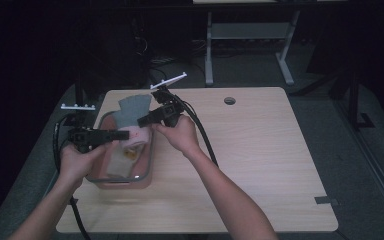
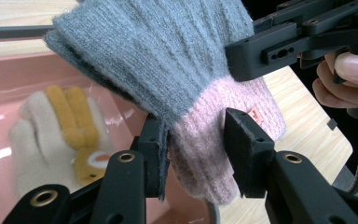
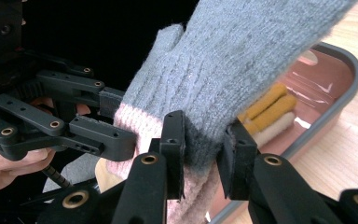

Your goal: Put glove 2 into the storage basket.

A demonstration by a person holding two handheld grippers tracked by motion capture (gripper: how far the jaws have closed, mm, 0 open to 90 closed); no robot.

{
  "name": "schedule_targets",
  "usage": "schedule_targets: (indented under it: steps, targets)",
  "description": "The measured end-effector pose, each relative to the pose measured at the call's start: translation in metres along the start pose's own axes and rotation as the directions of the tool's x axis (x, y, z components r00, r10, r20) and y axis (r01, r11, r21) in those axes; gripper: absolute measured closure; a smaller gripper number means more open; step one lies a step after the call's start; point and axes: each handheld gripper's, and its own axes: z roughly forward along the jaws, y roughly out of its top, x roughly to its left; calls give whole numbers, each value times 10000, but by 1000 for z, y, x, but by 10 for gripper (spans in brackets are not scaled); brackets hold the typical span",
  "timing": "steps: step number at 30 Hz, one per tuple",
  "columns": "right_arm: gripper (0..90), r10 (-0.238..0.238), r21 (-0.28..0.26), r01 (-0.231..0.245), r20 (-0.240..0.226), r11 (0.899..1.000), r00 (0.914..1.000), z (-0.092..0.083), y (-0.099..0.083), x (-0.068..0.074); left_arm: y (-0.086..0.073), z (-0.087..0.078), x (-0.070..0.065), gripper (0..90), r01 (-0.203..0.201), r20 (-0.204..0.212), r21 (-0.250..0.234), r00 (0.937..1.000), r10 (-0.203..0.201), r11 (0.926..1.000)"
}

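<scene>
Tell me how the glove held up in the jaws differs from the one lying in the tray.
The grey and pink glove is lifted above the tray, clamped by both the left gripper and the right gripper; the cream and mustard glove lies flat inside it, untouched. The colours differ as well: grey over pink against cream with mustard fingers. Both are knitted.

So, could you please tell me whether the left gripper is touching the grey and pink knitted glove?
Touching: in the left gripper view, the left gripper has both pads pressed into the glove's pink end.

A pink tray (image 1: pixel 147 167) sits on the wooden table (image 1: pixel 260 150).
</scene>
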Motion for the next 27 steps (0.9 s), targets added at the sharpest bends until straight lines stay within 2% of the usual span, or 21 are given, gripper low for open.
schedule_targets:
  steps: [5, 9, 13, 18, 22, 27]
  targets:
    - [736, -62, 27, 63, -141, 10000, 9999, 7, 1, 3, -1, -6, 5, 607, 67, -56, 79, 10000, -66, 9999]
    - [736, -53, 76, 54, -220, 10000, 9997, 12, 4, 7, -4, -12, 8, 607, 267, -93, -69, 9996, -268, 9996]
    - [735, -224, 42, 225, -226, 9997, 9995, 17, 7, 12, -3, -17, 9, 607, 144, -312, 16, 9994, -144, 9999]
    - [736, -105, 29, 107, -392, 9999, 9992, 21, 8, 13, -3, -22, 10, 606, 57, -448, 38, 9990, -55, 10000]
    - [735, -92, 74, 96, -484, 9999, 9988, 26, 8, 13, -5, -24, 11, 602, -213, -665, 126, 9975, 221, 9997]
    - [735, -19, 115, 26, -555, 9999, 9985, 36, 7, 15, -9, -28, 18, 603, -95, -693, 214, 9975, 110, 9997]
